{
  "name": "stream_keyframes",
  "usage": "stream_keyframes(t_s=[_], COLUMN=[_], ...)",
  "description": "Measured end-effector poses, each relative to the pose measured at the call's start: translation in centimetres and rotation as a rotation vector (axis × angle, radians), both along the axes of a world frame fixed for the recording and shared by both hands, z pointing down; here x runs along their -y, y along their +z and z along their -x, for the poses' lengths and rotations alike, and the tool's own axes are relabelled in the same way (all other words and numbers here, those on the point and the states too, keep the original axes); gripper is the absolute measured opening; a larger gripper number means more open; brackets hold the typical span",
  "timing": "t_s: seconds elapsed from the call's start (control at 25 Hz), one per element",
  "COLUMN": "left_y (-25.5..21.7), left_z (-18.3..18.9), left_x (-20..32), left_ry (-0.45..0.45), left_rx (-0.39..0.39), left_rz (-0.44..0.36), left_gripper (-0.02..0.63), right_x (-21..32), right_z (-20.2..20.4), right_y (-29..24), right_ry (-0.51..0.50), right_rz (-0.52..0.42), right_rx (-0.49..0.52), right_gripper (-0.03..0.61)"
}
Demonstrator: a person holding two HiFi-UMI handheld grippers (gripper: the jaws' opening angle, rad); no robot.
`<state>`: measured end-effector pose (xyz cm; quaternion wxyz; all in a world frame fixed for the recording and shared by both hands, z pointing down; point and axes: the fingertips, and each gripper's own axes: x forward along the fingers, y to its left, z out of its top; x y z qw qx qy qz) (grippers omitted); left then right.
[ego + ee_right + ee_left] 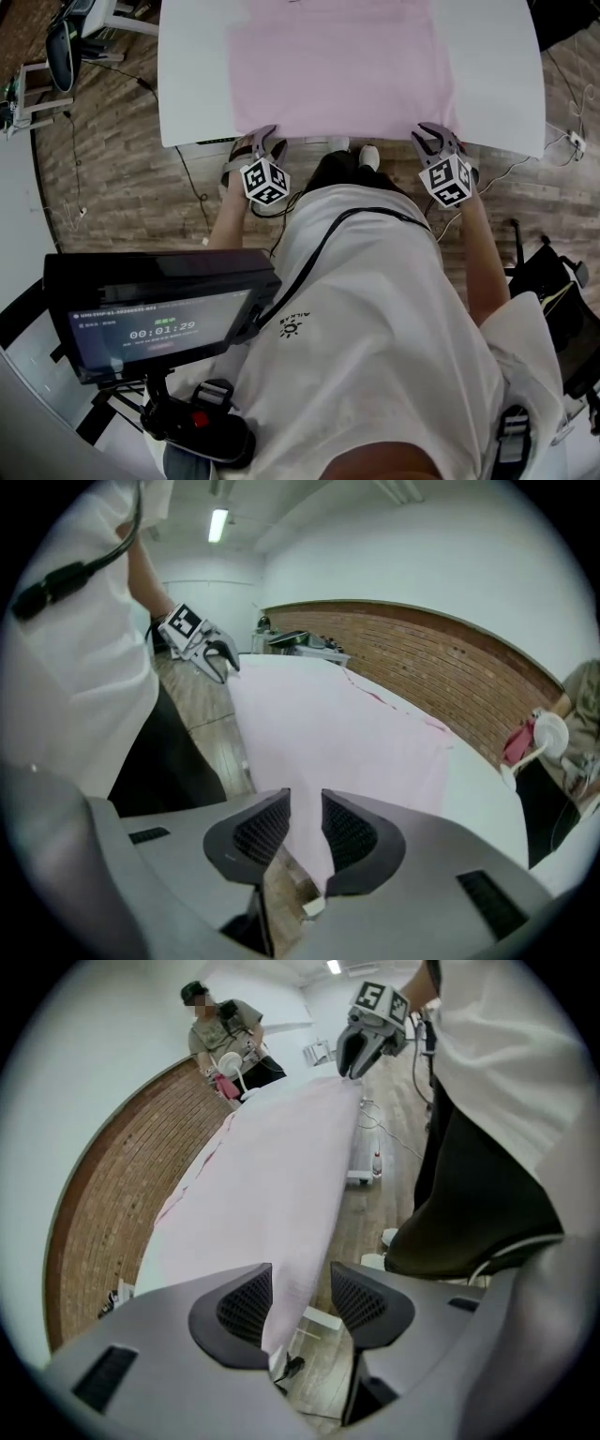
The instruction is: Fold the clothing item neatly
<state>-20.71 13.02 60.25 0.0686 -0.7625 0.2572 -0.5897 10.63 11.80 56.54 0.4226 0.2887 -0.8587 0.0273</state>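
A pink garment (337, 66) lies flat on the white table (197, 75), its near hem hanging over the front edge. My left gripper (265, 141) is at the hem's left corner. In the left gripper view its jaws (300, 1302) stand apart, with the cloth (272, 1176) against one pad only. My right gripper (434, 139) is at the hem's right corner. In the right gripper view the jaws (305, 827) leave a narrow gap, through which the cloth edge (347, 733) hangs loosely. Each gripper appears in the other's view: the right one (361, 1049), the left one (220, 663).
A screen on a stand (159, 314) sits low at the left by my body. Chairs (61, 47) stand at the upper left, a black bag (562, 309) at the right, and cables run across the wood floor. A seated person (225, 1035) is beyond the table's far end.
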Motion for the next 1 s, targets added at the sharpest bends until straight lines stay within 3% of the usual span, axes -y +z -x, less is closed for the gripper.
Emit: stream_keyframes(t_s=[0.16, 0.36, 0.56, 0.64, 0.68, 0.72, 1.0], left_y=[1.2, 2.0, 1.8, 1.4, 1.1, 0.9, -0.3], left_z=[1.4, 1.6, 1.3, 1.1, 1.0, 1.0, 0.8], left_x=[-1.7, -0.5, 0.2, 0.3, 0.3, 0.2, -0.5], left_ry=[0.064, 0.04, 0.008, -0.003, -0.005, -0.003, 0.03], left_rx=[0.154, 0.262, 0.283, 0.26, 0.248, 0.237, 0.194], left_rz=[-0.082, -0.201, -0.25, -0.254, -0.253, -0.247, -0.205], left_gripper=[0.196, 0.196, 0.196, 0.189, 0.149, 0.13, 0.023], right_x=[-3.1, -3.1, -2.5, -2.1, -2.0, -2.0, -2.5], right_z=[-0.7, -0.8, -1.0, -1.0, -1.0, -1.0, -1.2], right_y=[2.1, 4.2, 4.7, 4.3, 4.0, 3.7, 2.5], right_ry=[-0.155, -0.171, -0.163, -0.151, -0.143, -0.137, -0.119], right_rz=[-0.104, -0.216, -0.278, -0.291, -0.291, -0.282, -0.234], right_rx=[-0.228, -0.405, -0.477, -0.468, -0.454, -0.439, -0.364], right_gripper=[0.216, 0.233, 0.232, 0.223, 0.152, 0.122, 0.028])
